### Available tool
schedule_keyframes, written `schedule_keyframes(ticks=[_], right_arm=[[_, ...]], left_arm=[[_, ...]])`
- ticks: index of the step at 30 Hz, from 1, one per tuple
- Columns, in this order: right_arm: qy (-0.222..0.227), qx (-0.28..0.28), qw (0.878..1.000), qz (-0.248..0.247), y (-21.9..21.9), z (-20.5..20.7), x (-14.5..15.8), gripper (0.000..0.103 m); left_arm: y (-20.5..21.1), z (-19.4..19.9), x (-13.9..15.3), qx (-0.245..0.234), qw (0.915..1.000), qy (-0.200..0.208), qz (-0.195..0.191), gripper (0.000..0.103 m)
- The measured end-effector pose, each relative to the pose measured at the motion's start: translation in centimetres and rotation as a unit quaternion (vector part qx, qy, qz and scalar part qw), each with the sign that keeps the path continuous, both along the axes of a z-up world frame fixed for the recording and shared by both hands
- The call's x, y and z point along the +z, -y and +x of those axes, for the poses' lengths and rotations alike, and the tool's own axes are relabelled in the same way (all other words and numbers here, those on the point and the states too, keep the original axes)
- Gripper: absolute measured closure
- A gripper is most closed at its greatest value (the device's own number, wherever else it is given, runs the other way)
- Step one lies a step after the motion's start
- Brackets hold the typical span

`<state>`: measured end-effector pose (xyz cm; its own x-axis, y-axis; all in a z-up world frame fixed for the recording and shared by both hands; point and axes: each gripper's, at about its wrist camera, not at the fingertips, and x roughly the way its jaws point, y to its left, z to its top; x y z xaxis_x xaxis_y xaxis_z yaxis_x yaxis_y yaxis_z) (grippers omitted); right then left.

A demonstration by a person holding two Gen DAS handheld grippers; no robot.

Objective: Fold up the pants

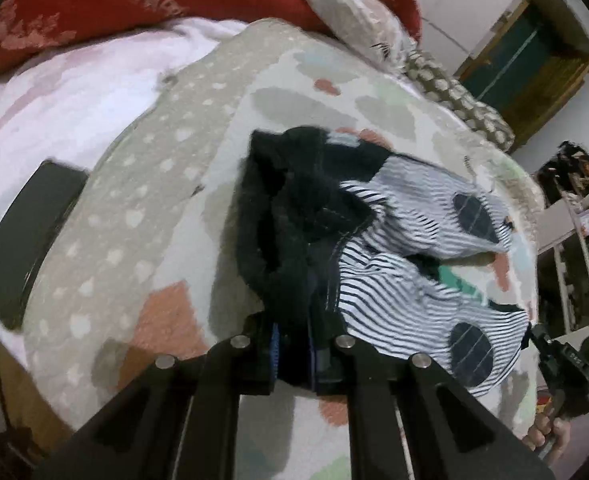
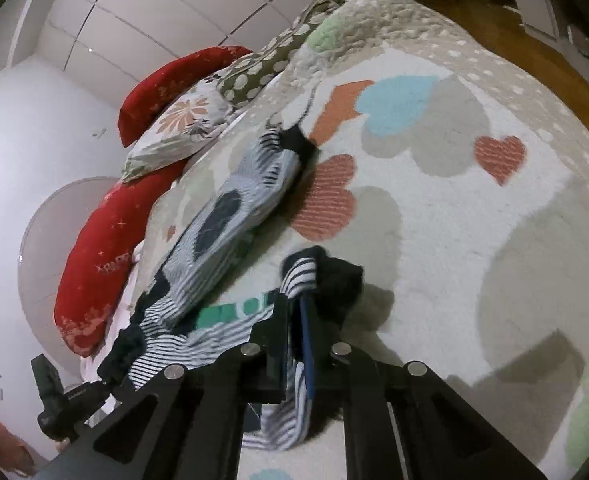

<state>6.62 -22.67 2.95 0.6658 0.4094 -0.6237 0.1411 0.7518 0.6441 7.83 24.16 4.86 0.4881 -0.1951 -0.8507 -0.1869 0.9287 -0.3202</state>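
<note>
Small striped pants [image 1: 406, 280] with dark oval knee patches and a black fuzzy waistband [image 1: 290, 216] lie on a bed blanket with heart shapes. My left gripper [image 1: 294, 356] is shut on the waistband end. My right gripper [image 2: 296, 320] is shut on a leg cuff [image 2: 306, 276] of the pants; it also shows in the left wrist view [image 1: 562, 368] at the right edge. The other leg [image 2: 230, 212] stretches away across the blanket. The left gripper shows in the right wrist view [image 2: 66, 400] at lower left.
Red pillows [image 2: 94, 272] and a flowered pillow [image 2: 182, 128] lie at the bed's head. A pink-white sheet [image 1: 54, 112] is beside the blanket [image 2: 474, 240]. Wooden floor [image 2: 554, 56] and shelves [image 1: 574, 220] lie beyond the bed's edge.
</note>
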Motion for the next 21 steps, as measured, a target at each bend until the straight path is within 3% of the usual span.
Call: schedule_keyframes(ticks=[3,6,8,9,10,11,14,15,16,21], right_arm=[[-0.02,-0.024,0.999,-0.007,1.4,-1.0,-1.3,0.096],[-0.019,-0.037,0.999,0.004,2.8,-2.1,-1.8,0.093],[-0.012,-0.037,0.999,0.022,3.3,-2.5,-1.9,0.071],[-0.006,-0.037,0.999,0.022,3.3,-2.5,-1.8,0.052],[-0.001,-0.036,0.999,0.016,3.1,-2.4,-1.7,0.045],[0.001,-0.035,0.999,0.011,2.8,-2.2,-1.8,0.045],[0.001,-0.009,1.0,0.027,1.3,-0.9,-2.6,0.046],[-0.001,0.003,1.0,0.028,0.8,-0.5,-2.9,0.062],[-0.003,0.011,1.0,0.025,0.3,-0.3,-3.0,0.095],[-0.04,-0.007,0.998,-0.045,0.7,-0.2,-2.9,0.097]], left_arm=[[-0.5,-0.8,-2.0,0.01,0.9993,-0.034,0.007,0.087],[-1.1,-1.8,-2.5,0.012,0.9993,-0.033,-0.006,0.087],[-1.6,-3.0,-1.8,0.019,0.9996,-0.013,-0.014,0.085],[-1.8,-3.6,-1.3,0.024,0.9996,-0.004,-0.014,0.085],[-2.1,-4.3,-0.7,0.032,0.9994,0.01,-0.012,0.085],[-2.2,-4.8,-0.1,0.037,0.9991,0.02,-0.009,0.082],[-2.0,-5.7,1.7,0.038,0.9979,0.051,0.008,0.07],[-2.0,-5.6,2.1,0.036,0.9977,0.056,0.011,0.069],[-1.9,-5.6,2.6,0.031,0.9974,0.063,0.014,0.069],[-1.5,-4.5,3.0,0.018,0.9968,0.07,0.035,0.065]])
